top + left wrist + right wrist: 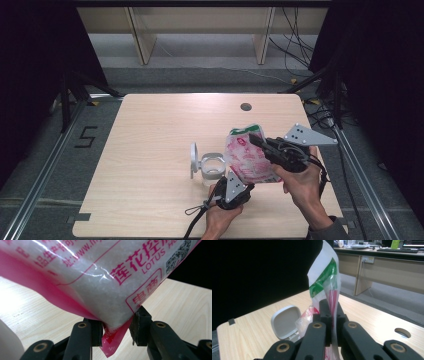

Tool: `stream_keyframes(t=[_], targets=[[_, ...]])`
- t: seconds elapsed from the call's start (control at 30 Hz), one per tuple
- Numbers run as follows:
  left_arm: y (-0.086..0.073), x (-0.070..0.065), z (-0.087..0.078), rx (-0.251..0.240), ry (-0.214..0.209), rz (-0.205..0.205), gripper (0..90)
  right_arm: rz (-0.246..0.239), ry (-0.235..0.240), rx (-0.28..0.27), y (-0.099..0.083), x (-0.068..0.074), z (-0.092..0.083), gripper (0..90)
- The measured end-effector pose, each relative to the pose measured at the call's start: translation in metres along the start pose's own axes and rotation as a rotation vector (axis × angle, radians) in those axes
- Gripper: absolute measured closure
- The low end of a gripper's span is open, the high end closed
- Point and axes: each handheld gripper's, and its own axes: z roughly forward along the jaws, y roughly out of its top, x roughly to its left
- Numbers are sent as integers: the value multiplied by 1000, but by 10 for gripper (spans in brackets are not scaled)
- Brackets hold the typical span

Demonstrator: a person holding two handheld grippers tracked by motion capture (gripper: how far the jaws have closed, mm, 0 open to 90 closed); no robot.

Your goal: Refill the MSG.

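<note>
Bag (248,159) hung between both tongs. Right gripper (331,315) was clamped on its top edge. Left gripper (117,326) had its jaws around the bottom corner, touching it.

A pink-and-white bag (248,159) of white granules, green-striped on top, hangs tilted above the table.

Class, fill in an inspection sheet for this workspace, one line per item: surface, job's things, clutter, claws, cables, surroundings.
Surface: light wooden table, round hole near its far edge.
Job's things: pink-printed bag of white granules held above the table; clear container with open white lid beside it.
Clutter: nothing seen.
Claws: right claw pinches the bag's top; left claw at its bottom corner, pads touching it.
Cables: one trails from the left claw; more on the floor.
Surroundings: dark curtains, wooden desks beyond.
</note>
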Motion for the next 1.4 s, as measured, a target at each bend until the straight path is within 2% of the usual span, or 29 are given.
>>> stream_keyframes(t=[0.03, 0.07, 0.1, 0.2, 0.23, 0.27, 0.3, 0.43, 0.47, 0.6, 0.7, 0.77, 0.8, 0.87, 0.9, 0.93, 1.03, 1.07, 1.1, 1.13, 1.2, 1.3, 1.4], targets=[[0, 0, 0, 1, 2, 1, 666, -23, -11, 7, 1, -1, 1, 900], [-1, 0, 0, -6, 4, -2, 669, -12, -10, 6, 2, 0, 4, 900], [-1, 0, -1, -4, 8, -6, 670, -2, -13, 27, 3, 1, 4, 900], [0, 1, -1, -7, 7, -19, 672, -9, -10, 11, 5, -3, 10, 900], [0, 1, 0, -9, 2, -19, 672, 12, 0, 13, 5, -2, 13, 900], [1, 0, -2, 5, 15, -17, 674, 23, 8, 13, 5, -2, 14, 900], [1, -1, -2, 0, 9, -14, 677, 28, 0, 15, 5, -1, 15, 900], [2, -4, -1, 0, 32, -20, 685, 20, 5, 2, 7, 0, 23, 900], [2, -4, 0, 5, 35, -24, 685, 58, 11, 16, 7, 2, 23, 900], [1, -7, 3, -10, 39, -43, 687, 35, 13, 30, 8, -1, 27, 900], [3, -9, 4, -7, 54, -48, 689, 44, 19, 41, 10, 0, 29, 900], [4, -8, 7, -21, 41, -57, 690, 38, 10, 50, 12, -1, 31, 900], [5, -8, 9, -29, 36, -72, 690, 49, -1, 52, 13, 0, 32, 900], [5, -7, 11, -29, 39, -86, 690, 43, -2, 59, 14, -2, 35, 900], [5, -7, 13, -45, 35, -99, 690, 35, -3, 58, 15, -3, 36, 900], [5, -6, 14, -43, 37, -103, 690, 53, -9, 71, 15, -1, 38, 900], [5, -4, 16, -53, 49, -115, 692, 18, -3, 75, 17, 1, 44, 900], [5, -4, 16, -62, 53, -121, 692, 34, -1, 86, 18, 3, 46, 900], [5, -4, 16, -64, 51, -122, 692, 13, 6, 87, 19, 3, 48, 900], [5, -3, 16, -65, 55, -122, 693, 26, 9, 89, 19, 5, 50, 900], [4, -3, 16, -71, 57, -124, 695, 13, 1, 98, 20, 8, 52, 900], [2, -2, 16, -72, 54, -140, 696, 18, 1, 103, 19, 9, 57, 900], [0, 0, 17, -76, 30, -157, 696, 32, -2, 110, 18, 9, 61, 900]])
